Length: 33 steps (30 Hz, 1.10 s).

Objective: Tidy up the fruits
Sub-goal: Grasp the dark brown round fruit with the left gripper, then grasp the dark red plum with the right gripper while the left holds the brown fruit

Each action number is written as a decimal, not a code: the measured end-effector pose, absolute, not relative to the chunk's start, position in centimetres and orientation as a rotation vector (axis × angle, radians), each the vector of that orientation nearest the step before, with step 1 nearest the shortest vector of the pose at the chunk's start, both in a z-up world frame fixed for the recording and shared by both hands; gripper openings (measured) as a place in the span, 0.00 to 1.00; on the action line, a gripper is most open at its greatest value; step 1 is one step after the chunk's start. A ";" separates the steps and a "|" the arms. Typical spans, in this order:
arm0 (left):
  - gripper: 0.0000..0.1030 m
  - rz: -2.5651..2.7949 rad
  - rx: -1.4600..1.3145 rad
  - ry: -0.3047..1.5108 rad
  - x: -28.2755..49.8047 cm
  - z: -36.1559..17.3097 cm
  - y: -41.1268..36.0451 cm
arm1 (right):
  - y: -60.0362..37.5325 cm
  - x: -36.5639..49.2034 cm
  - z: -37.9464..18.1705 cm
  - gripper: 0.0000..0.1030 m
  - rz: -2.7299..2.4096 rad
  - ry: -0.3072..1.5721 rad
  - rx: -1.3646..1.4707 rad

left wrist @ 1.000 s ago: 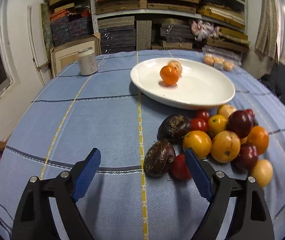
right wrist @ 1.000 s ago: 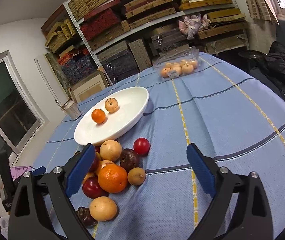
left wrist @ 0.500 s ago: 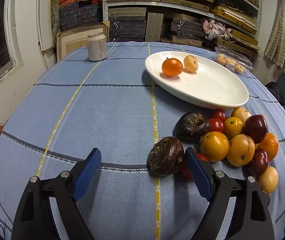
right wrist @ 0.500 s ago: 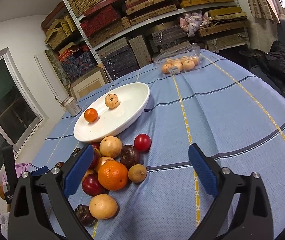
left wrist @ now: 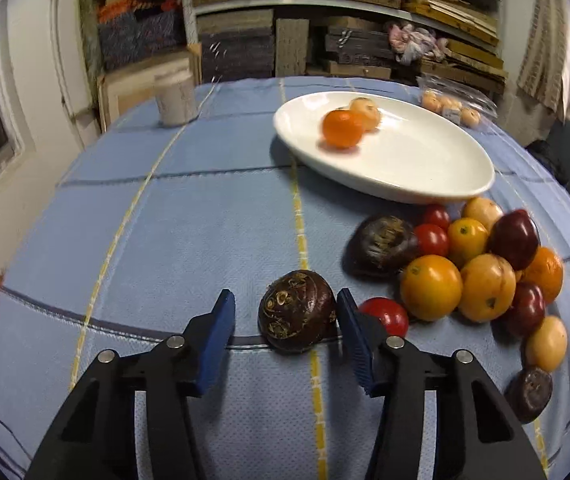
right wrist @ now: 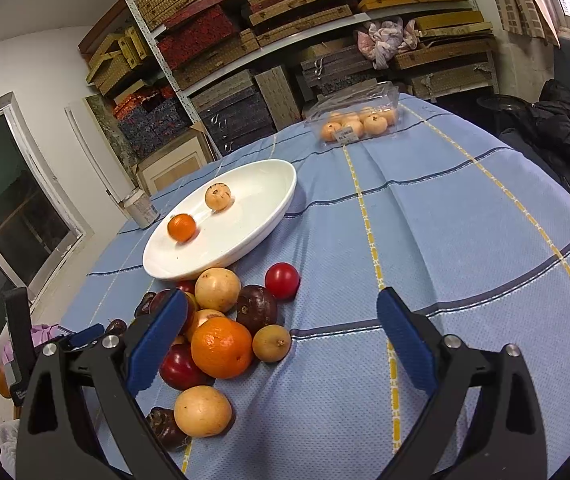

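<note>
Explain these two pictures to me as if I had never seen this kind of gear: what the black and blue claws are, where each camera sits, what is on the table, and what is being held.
There is no robot here. A person holds a hand-operated two-finger clamp in each hand, and a wide-angle camera on each clamp looks forward along its blue-padded fingers.

In the left clamp's view, the left gripper has just been closing around a dark brown wrinkled fruit lying on the blue checked tablecloth. The right pad is at the fruit; a gap shows on the left, so it is not clamped yet.

In the right clamp's view, the right gripper is wide open and holds nothing.

On the table are a pile of fruits, a white plate with an orange fruit and a paler one, a can and a clear fruit box.
</note>
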<state>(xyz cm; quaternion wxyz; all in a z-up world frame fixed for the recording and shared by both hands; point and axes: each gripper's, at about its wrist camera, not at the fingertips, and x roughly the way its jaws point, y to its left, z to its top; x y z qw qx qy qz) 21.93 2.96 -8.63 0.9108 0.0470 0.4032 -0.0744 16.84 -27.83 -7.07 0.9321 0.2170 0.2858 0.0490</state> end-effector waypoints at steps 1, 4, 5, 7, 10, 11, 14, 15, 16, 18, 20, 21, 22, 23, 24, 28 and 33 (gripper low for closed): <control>0.50 -0.134 0.096 0.839 22.2 -8.8 3.3 | -27.8 16.8 -7.1 0.91 0.101 0.585 0.444; 0.42 -0.114 0.052 0.891 23.0 -9.5 4.5 | -27.8 16.8 -7.1 0.91 0.106 0.584 0.444; 0.42 -0.118 0.057 0.882 22.9 -9.4 4.4 | -27.8 16.8 -7.1 0.91 0.108 0.583 0.443; 0.42 -0.122 0.078 0.876 22.8 -9.3 4.0 | -27.6 16.8 -7.1 0.91 0.111 0.583 0.439; 0.42 -0.133 0.056 0.871 22.9 -9.2 4.2 | -27.5 16.7 -7.1 0.91 0.116 0.585 0.434; 0.42 -0.135 0.045 0.867 22.8 -9.1 4.3 | -27.4 16.7 -7.1 0.91 0.117 0.585 0.432; 0.41 -0.135 0.036 0.851 22.6 -8.9 4.2 | -27.3 16.7 -7.0 0.91 0.126 0.581 0.426; 0.41 -0.137 0.040 0.851 22.6 -8.9 4.1 | -27.2 16.6 -7.0 0.91 0.133 0.579 0.422; 0.41 -0.134 0.051 0.849 22.6 -8.9 3.9 | -26.9 16.6 -7.0 0.91 0.142 0.578 0.410; 0.41 -0.131 0.058 0.849 22.6 -9.0 3.6 | -26.3 16.5 -6.8 0.91 0.160 0.572 0.374; 0.41 -0.131 0.051 0.857 22.7 -9.1 3.7 | -25.1 16.2 -6.5 0.91 0.185 0.557 0.314; 0.41 -0.132 0.046 0.864 22.7 -9.2 3.8 | -24.6 16.1 -6.3 0.91 0.198 0.551 0.288; 0.41 -0.134 0.042 0.879 22.9 -9.4 3.8 | -23.9 16.0 -6.2 0.91 0.216 0.547 0.257; 0.41 -0.131 0.043 0.886 23.1 -9.5 3.8 | -23.0 16.1 -6.1 0.91 0.236 0.549 0.225; 0.41 -0.127 0.049 0.888 23.1 -9.5 3.7 | -22.3 16.2 -6.1 0.91 0.247 0.556 0.200; 0.41 -0.120 0.064 0.887 23.1 -9.5 3.4 | -19.0 17.6 -6.3 0.76 0.287 0.617 0.087; 0.41 -0.121 0.060 0.885 23.0 -9.4 3.2 | -16.2 19.5 -6.9 0.69 0.260 0.656 -0.023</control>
